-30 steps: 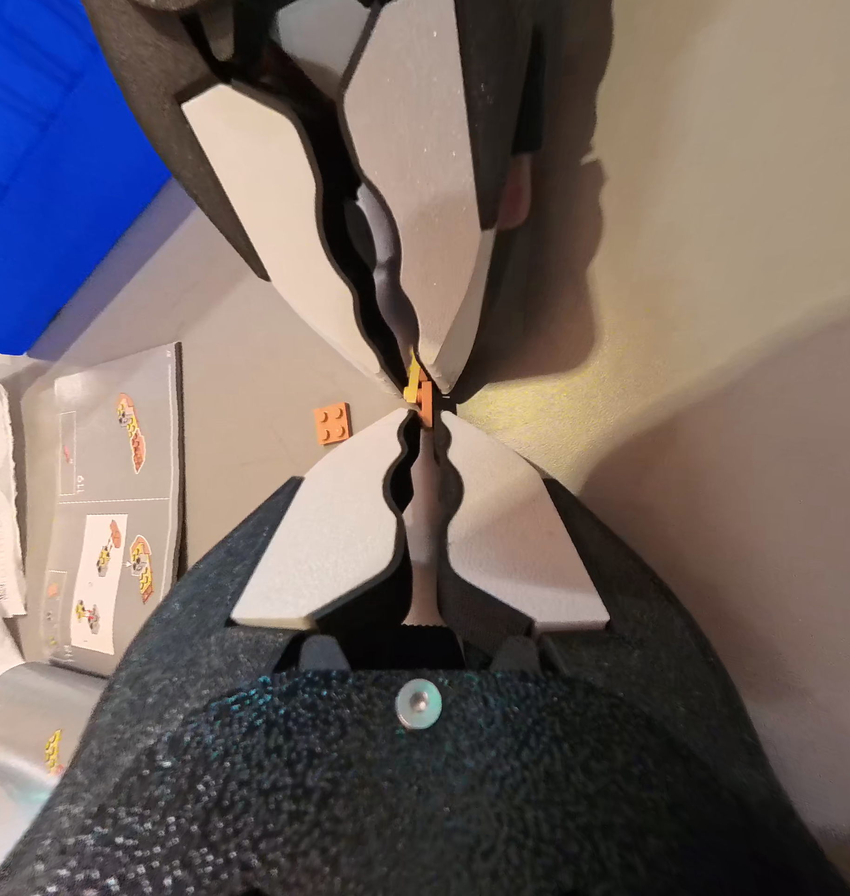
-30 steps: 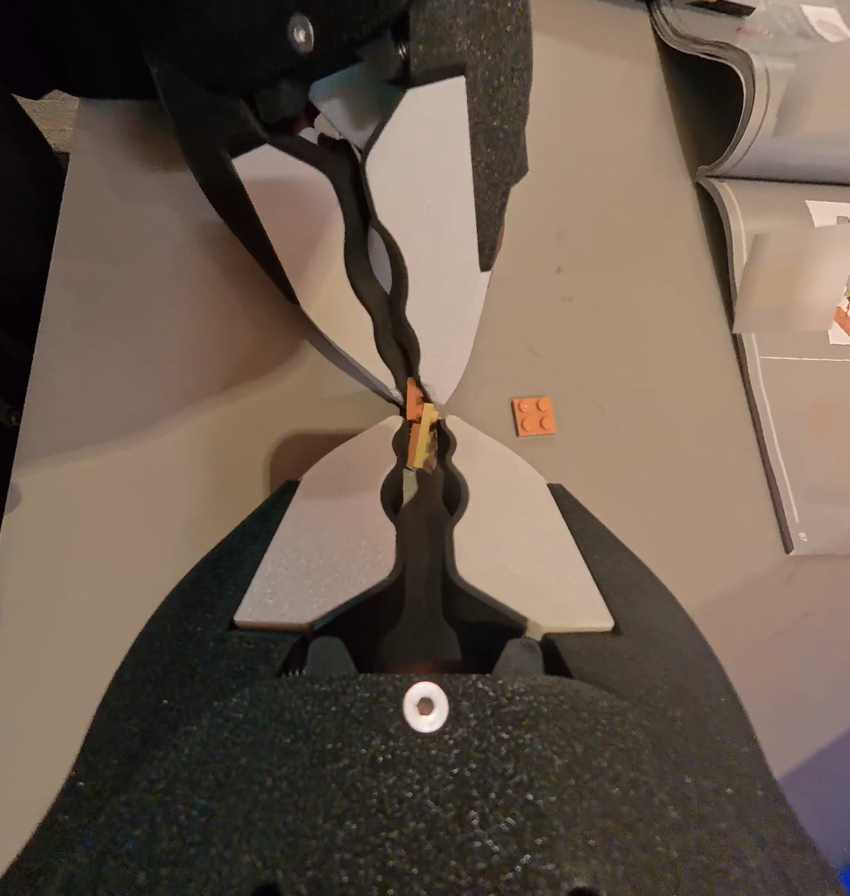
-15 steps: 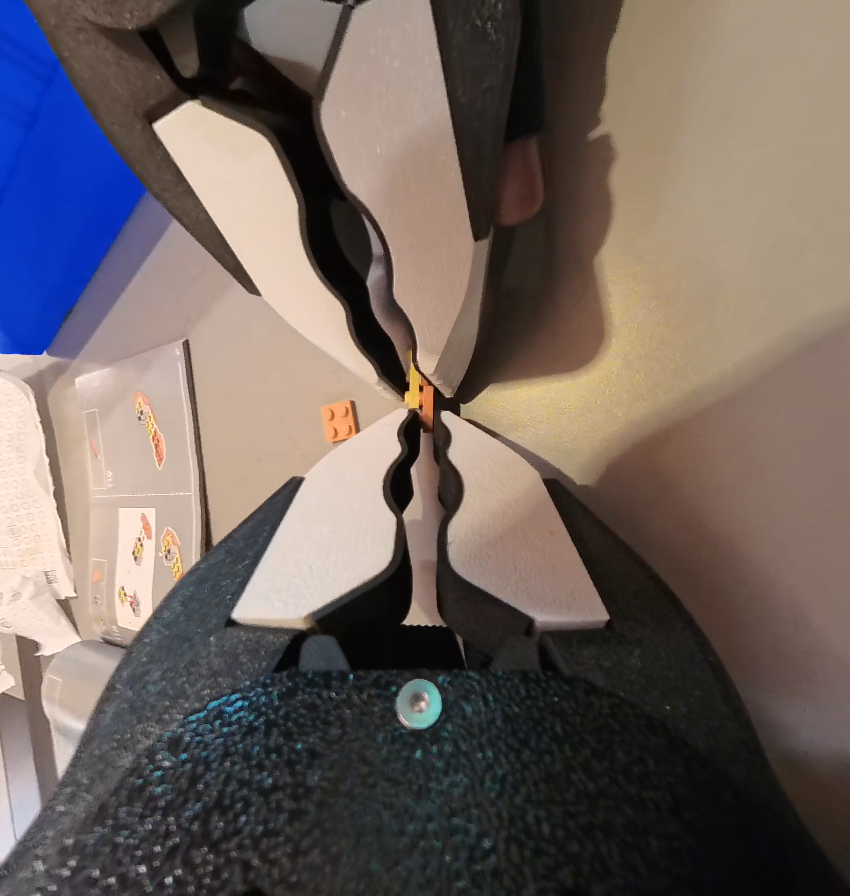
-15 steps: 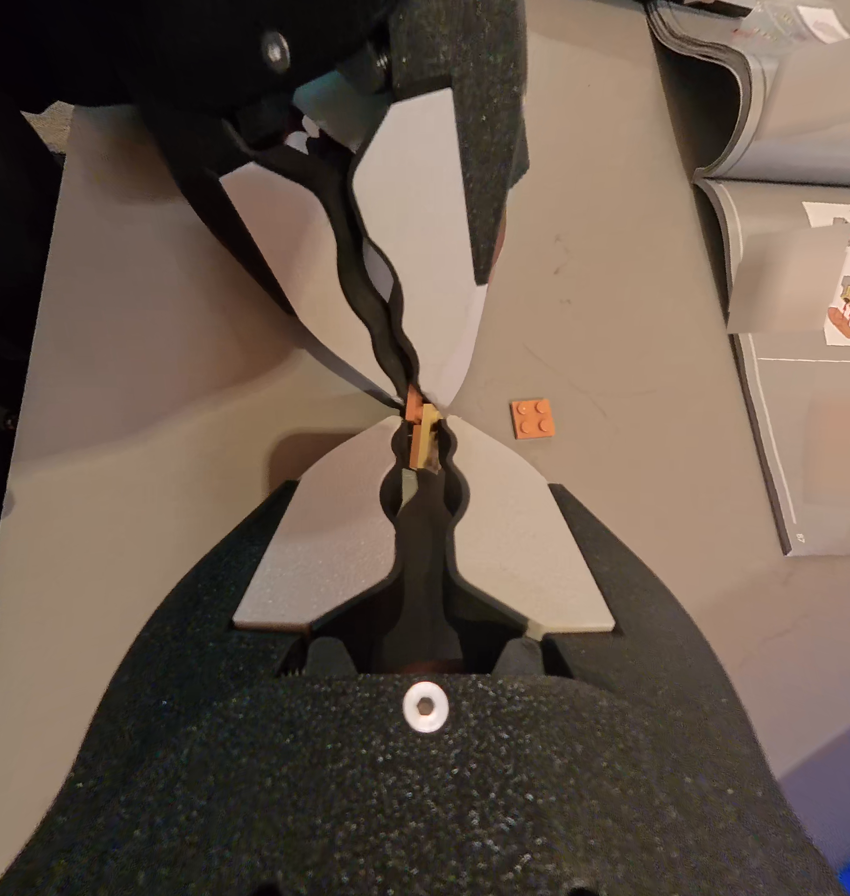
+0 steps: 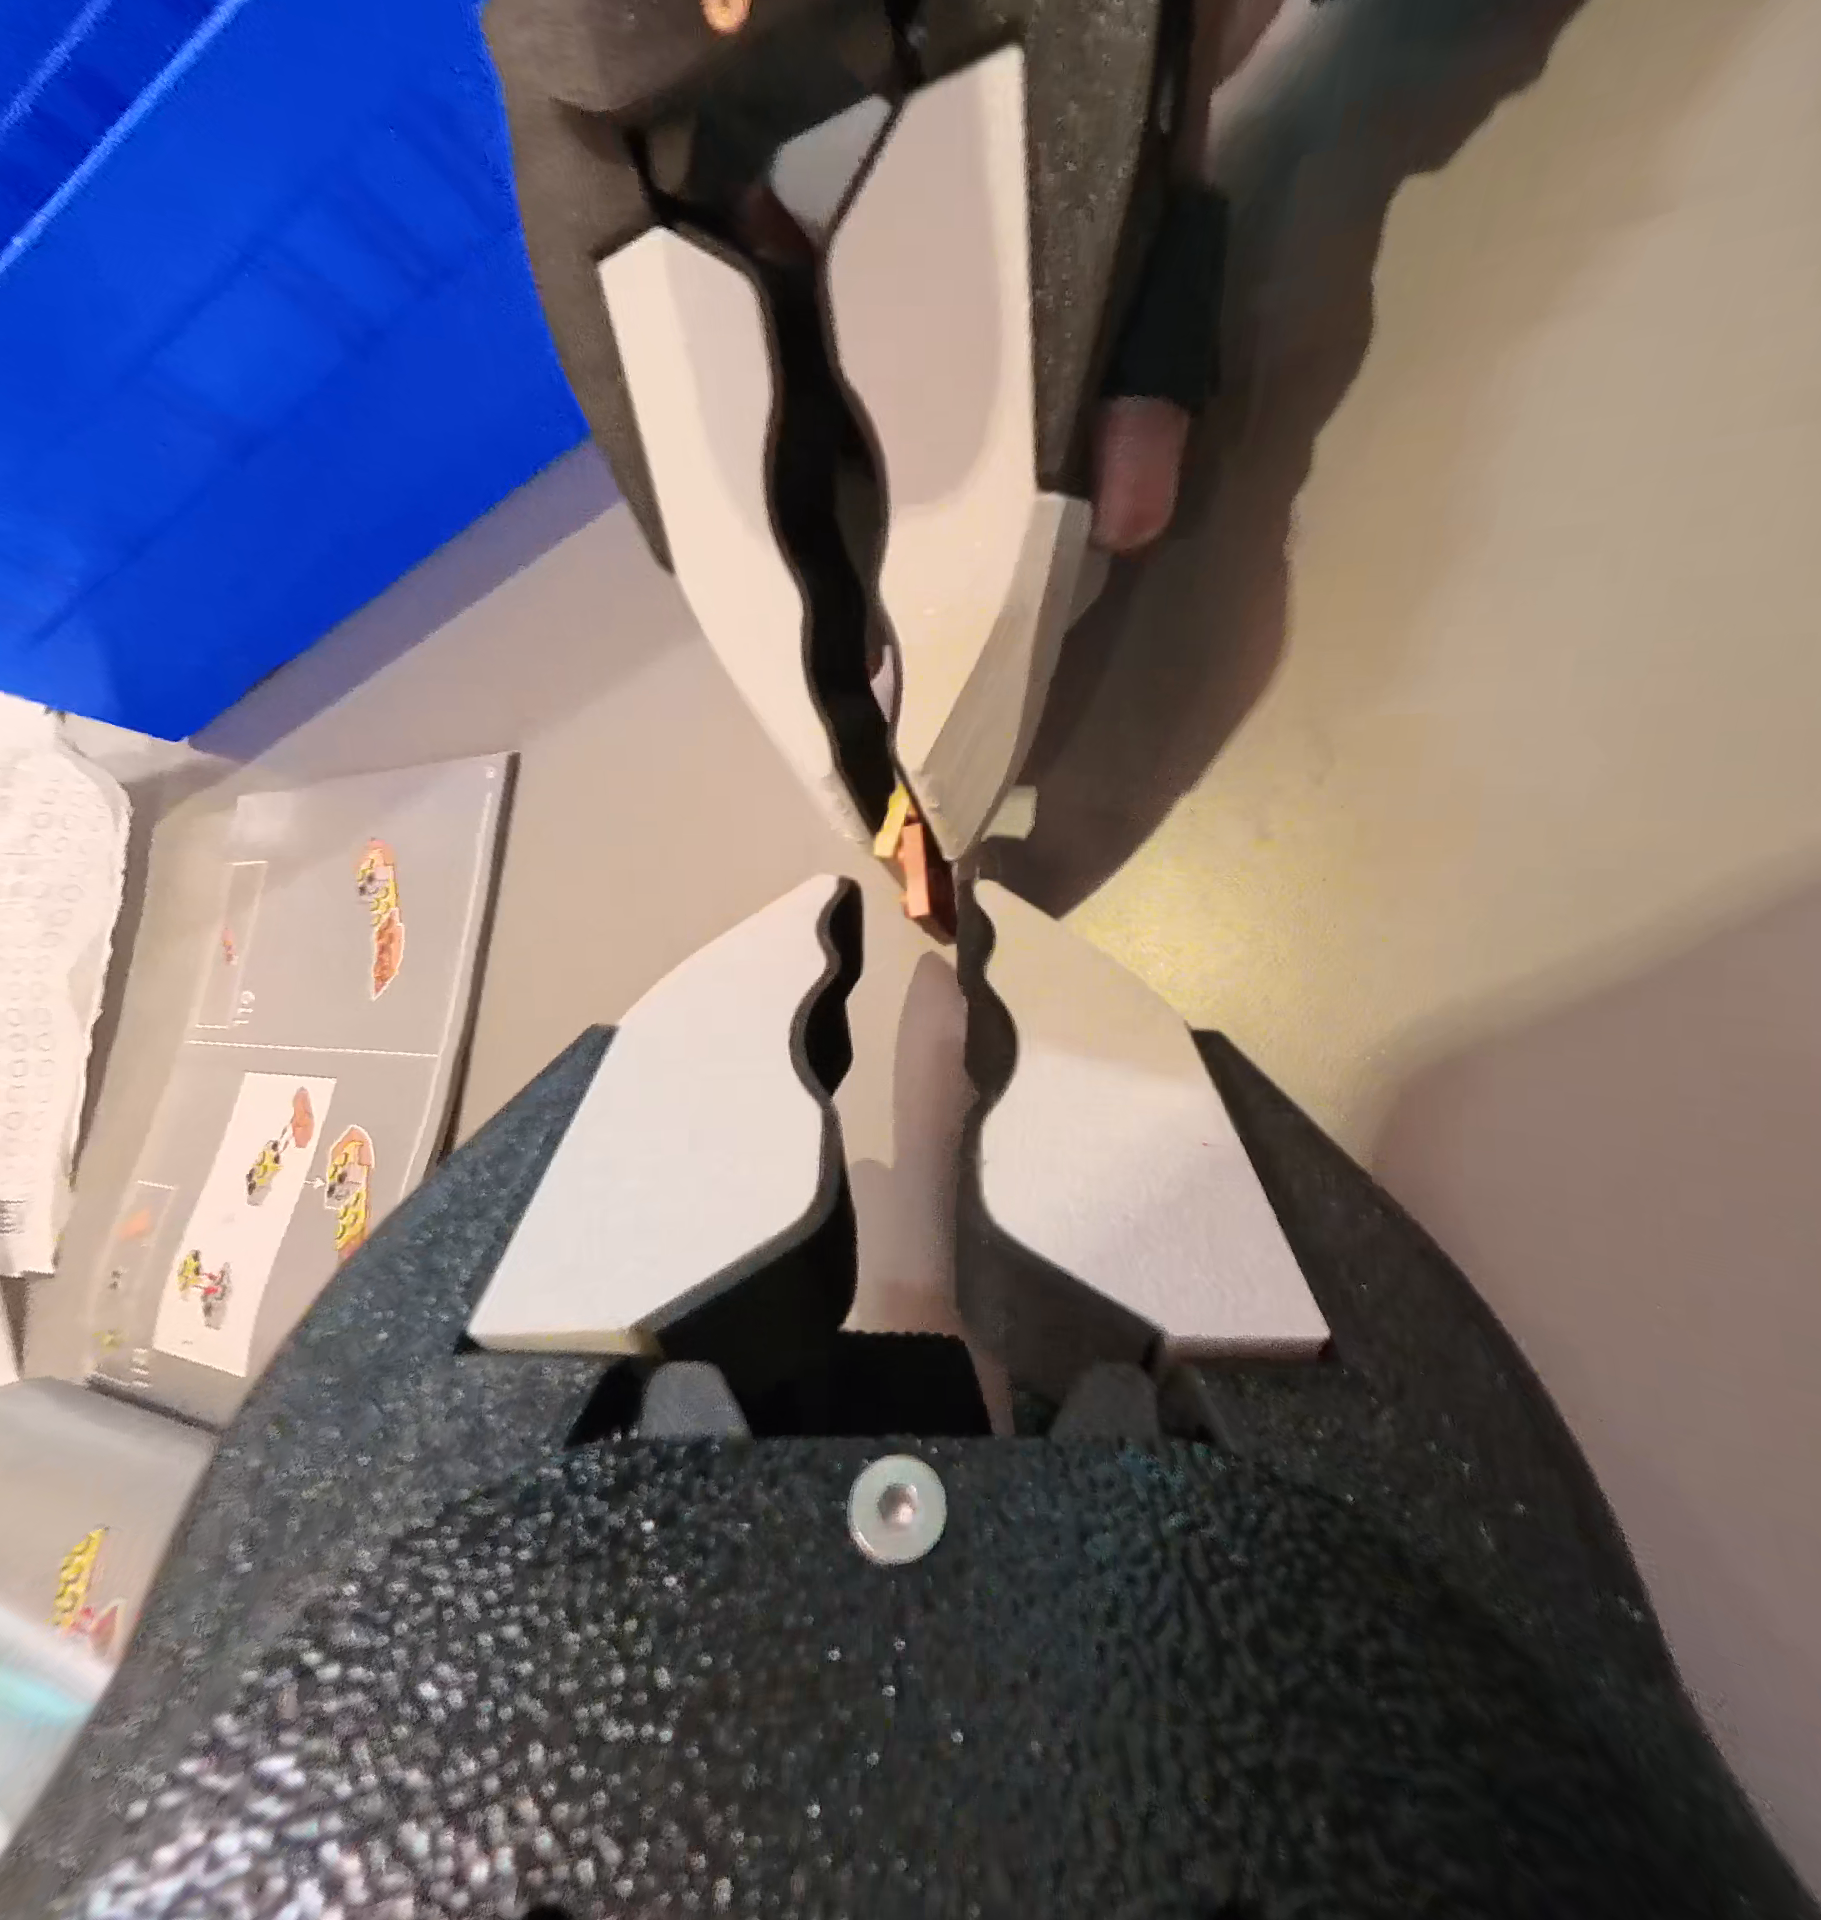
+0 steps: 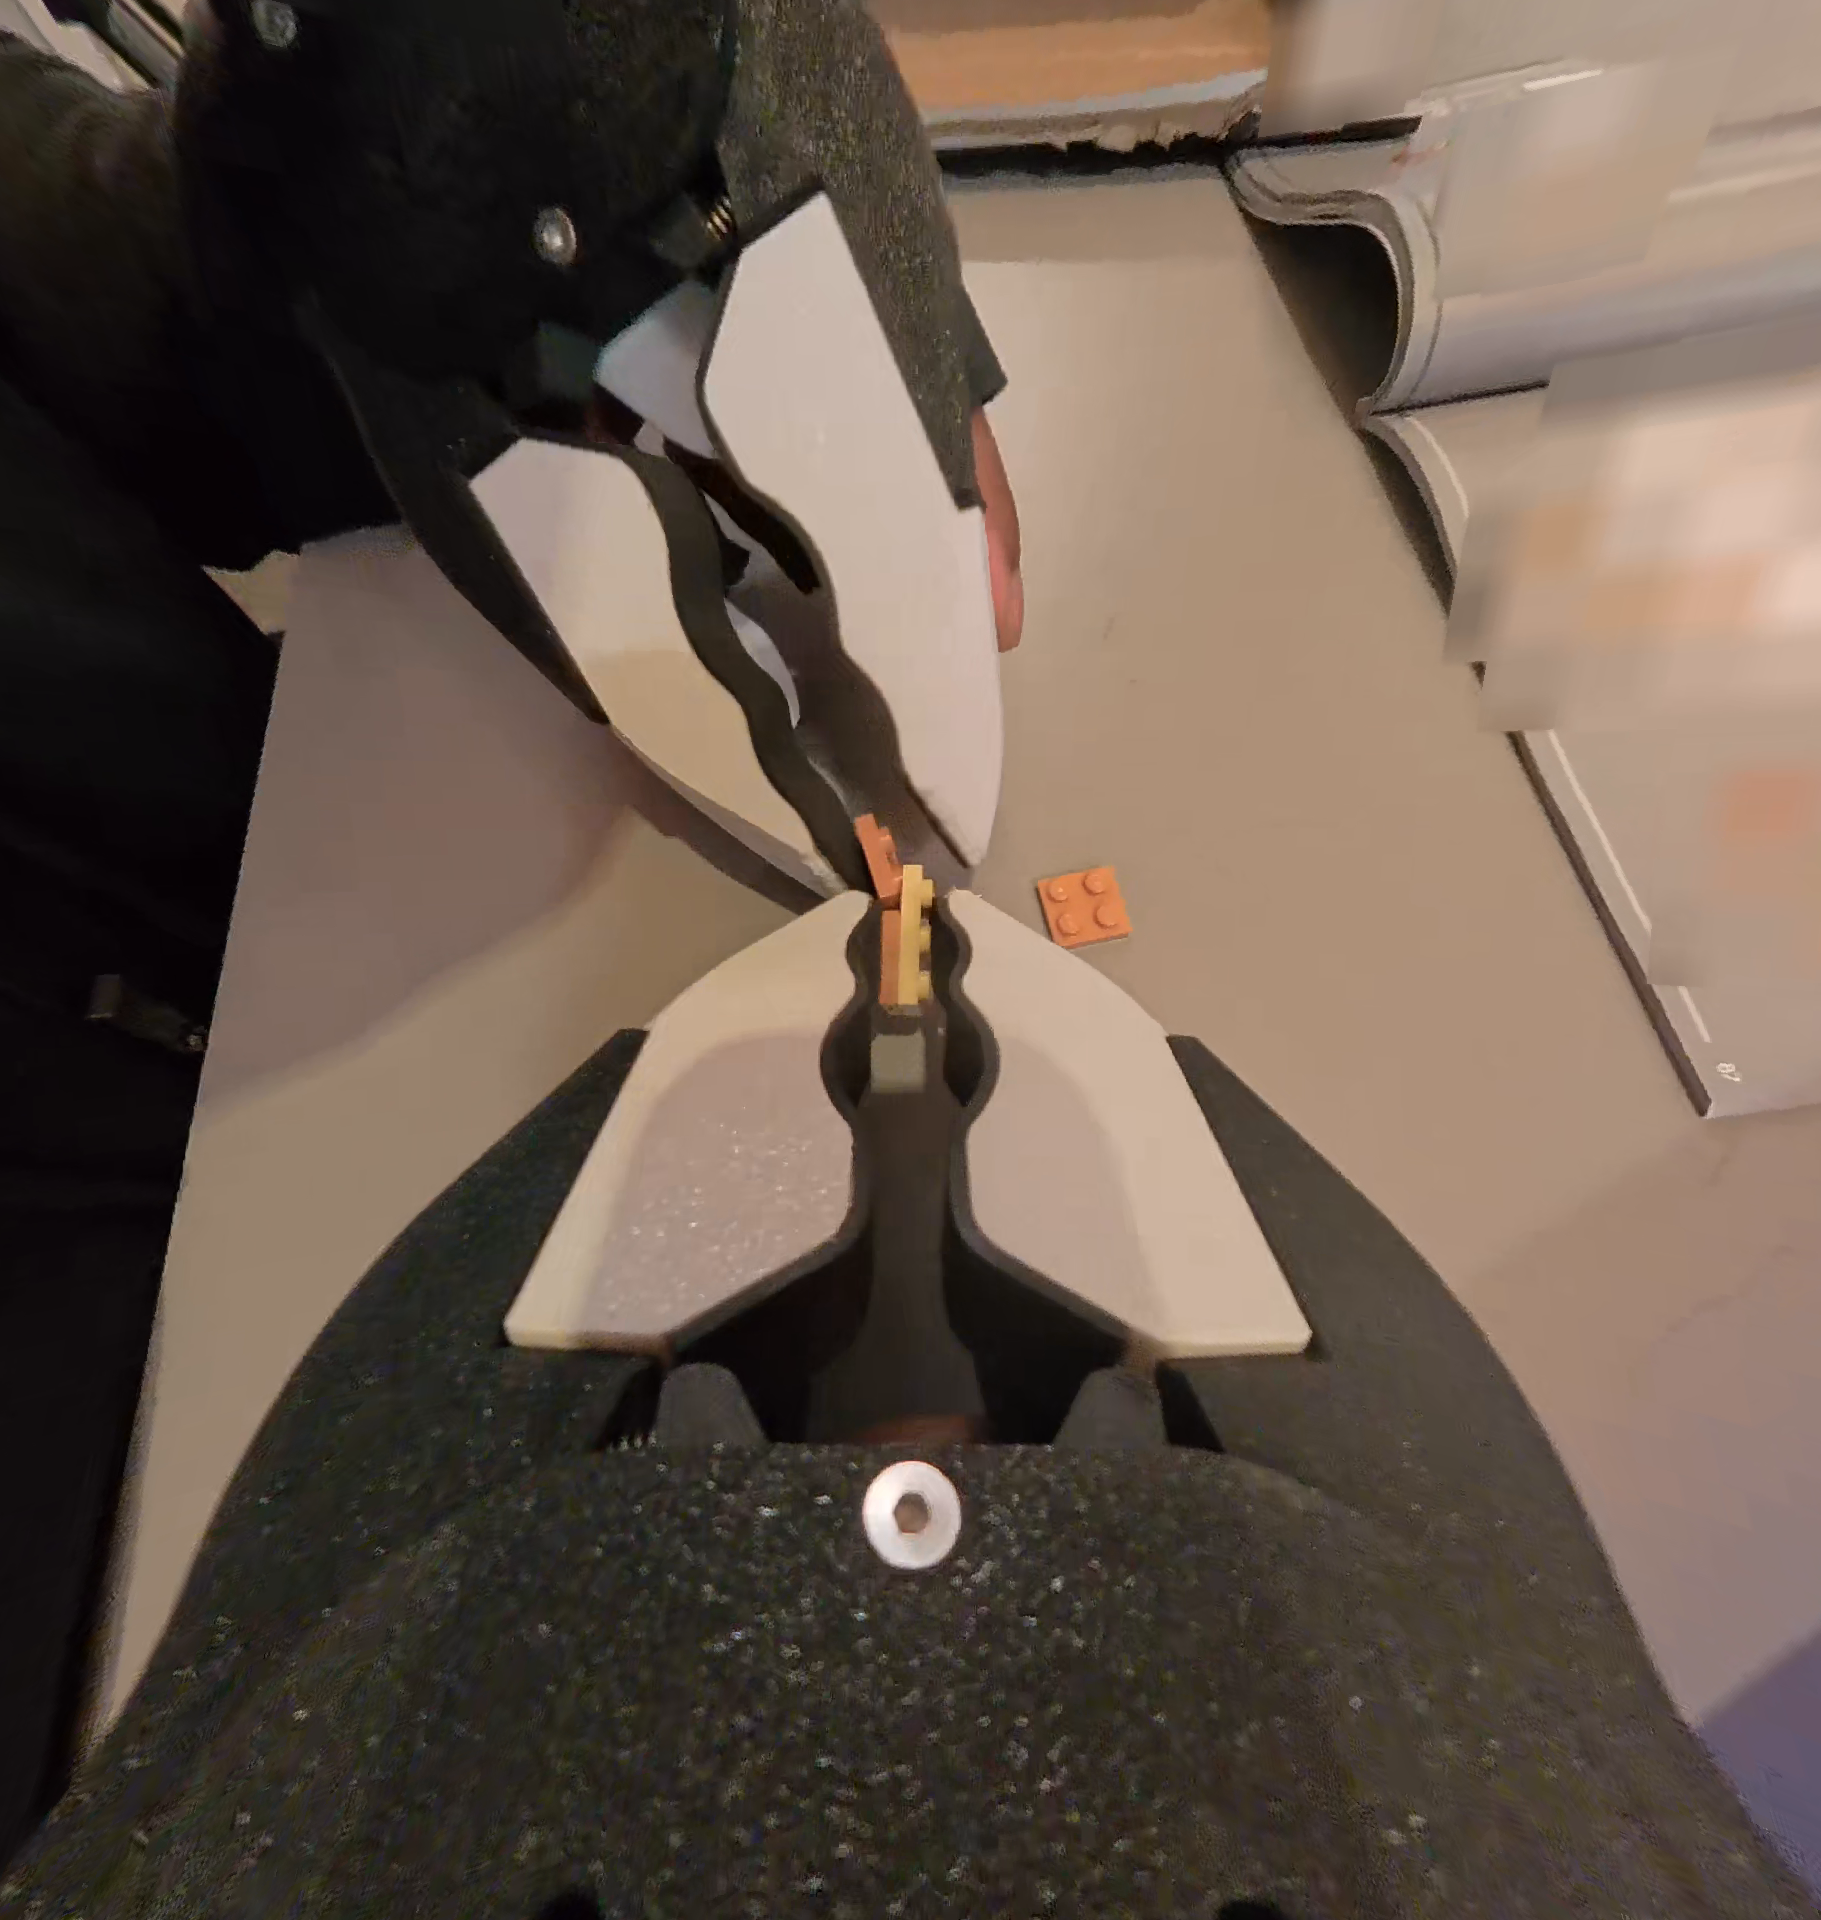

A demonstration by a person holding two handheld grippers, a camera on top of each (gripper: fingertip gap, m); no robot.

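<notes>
My right gripper (image 6: 906,904) is shut on a small brick assembly (image 6: 904,940) of a yellow plate, an orange part and a grey piece, held above the grey table (image 6: 1249,582). An orange plate (image 6: 878,847) sticks out of the assembly's front end. My left gripper (image 5: 911,904) faces it tip to tip and its fingers stand apart. The orange plate (image 5: 921,878) lies in that gap close to the right-hand finger, with clear room to the left-hand finger. In the left wrist view the right gripper (image 5: 911,826) shows clamped on the yellow edge (image 5: 893,821).
A loose orange two-by-two plate (image 6: 1088,907) lies on the table just right of the fingertips. An open instruction booklet (image 5: 345,987) lies nearby, also in the right wrist view (image 6: 1571,790). A blue bin (image 5: 210,364) and a white paper bag (image 5: 12,935) lie beyond it. The grippers are tip to tip, or close to it.
My left gripper's fingers, shut on the orange plate before, have opened. The plate stays on the assembly in my right gripper. Both grippers have tilted and shifted a little.
</notes>
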